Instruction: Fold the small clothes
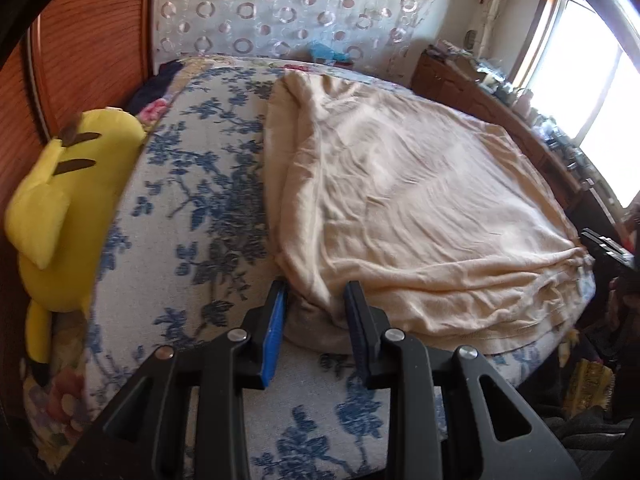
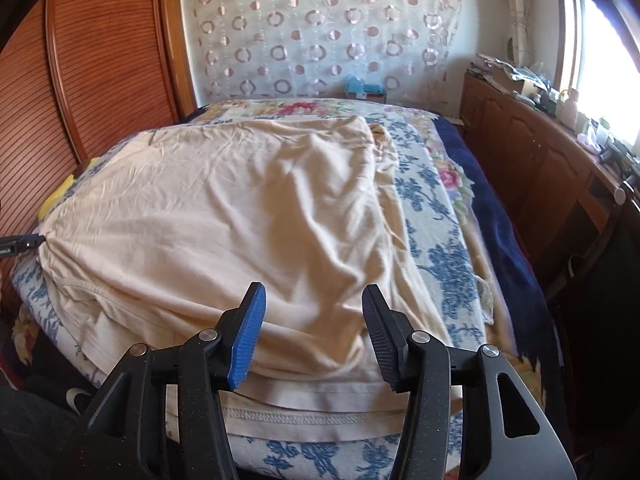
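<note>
Now the left hand-held gripper (image 1: 316,300) pinches the cream garment's (image 1: 420,208) near-left corner on the bed (image 1: 192,184); the right hand-held gripper (image 2: 312,312), released, hovers over the near hem. Regrip squarely, keeping edges aligned.

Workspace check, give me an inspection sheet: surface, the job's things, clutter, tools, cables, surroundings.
Surface: bed with a blue floral cover, partly under the garment.
Job's things: one cream garment, spread out and wrinkled, stitched hem at the near edge, layers stacked there.
Clutter: yellow plush toy at the bed's left edge; small blue item at the far end.
Tools: left tool pinches the garment's bunched near-left corner; right tool open above the near hem, nothing between its jaws.
Cables: nothing seen.
Surroundings: slatted wooden doors left, circle-patterned curtain behind, cluttered wooden cabinet under a bright window right.
</note>
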Available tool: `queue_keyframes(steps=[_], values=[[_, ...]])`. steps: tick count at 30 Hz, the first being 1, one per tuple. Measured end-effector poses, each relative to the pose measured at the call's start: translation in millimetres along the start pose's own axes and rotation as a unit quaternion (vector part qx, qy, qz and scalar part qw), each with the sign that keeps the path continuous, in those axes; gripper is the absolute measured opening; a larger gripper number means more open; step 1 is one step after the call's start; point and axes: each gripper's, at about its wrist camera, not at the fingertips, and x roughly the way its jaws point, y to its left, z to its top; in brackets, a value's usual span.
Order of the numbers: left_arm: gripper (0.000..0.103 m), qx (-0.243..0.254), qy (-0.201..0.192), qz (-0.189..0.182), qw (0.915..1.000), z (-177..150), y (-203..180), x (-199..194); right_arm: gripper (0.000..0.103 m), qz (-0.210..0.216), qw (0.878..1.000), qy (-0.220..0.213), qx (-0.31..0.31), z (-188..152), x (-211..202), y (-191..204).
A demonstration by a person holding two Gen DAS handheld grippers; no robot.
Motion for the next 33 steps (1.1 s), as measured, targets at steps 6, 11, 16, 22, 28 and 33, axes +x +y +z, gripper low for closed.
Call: queue_keyframes(steps=[6, 11, 16, 22, 28, 33], values=[[0.003, 0.022, -0.003, -0.059, 0.998, 3.0, -16.5, -0.5, 0.052, 0.011, 1.0, 0.013, 0.006, -5.0, 12.9, 4.4], [0.002, 0.054, -0.043, -0.072, 0.995, 19.7, -48.0, -15.2, 0.052, 0.017, 1.0, 0.019, 0.017, -9.7, 15.5, 0.0], [0.002, 0.076, -0.073, -0.093, 0.9901, 49.2, -77.5, -18.9, 0.052, 0.019, 0.999, 0.014, 0.027, -12.1, 11.3, -8.2], [0.002, 0.113, -0.093, -0.137, 0.9797, 83.6, -130.3, -13.1, 0.052, 0.015, 0.999, 0.004, 0.041, -13.9, 3.6, -21.6], [0.002, 0.157, -0.097, -0.178, 0.9666, 104.8, -189.5, -10.9, 0.052, 0.006, 0.998, 0.0, 0.056, -20.2, -4.1, -38.1], [0.002, 0.192, -0.093, -0.213, 0.9536, 124.3, -238.2, -9.2, 0.052, 0.005, 0.997, -0.004, 0.071, -28.6, -15.6, -51.2]])
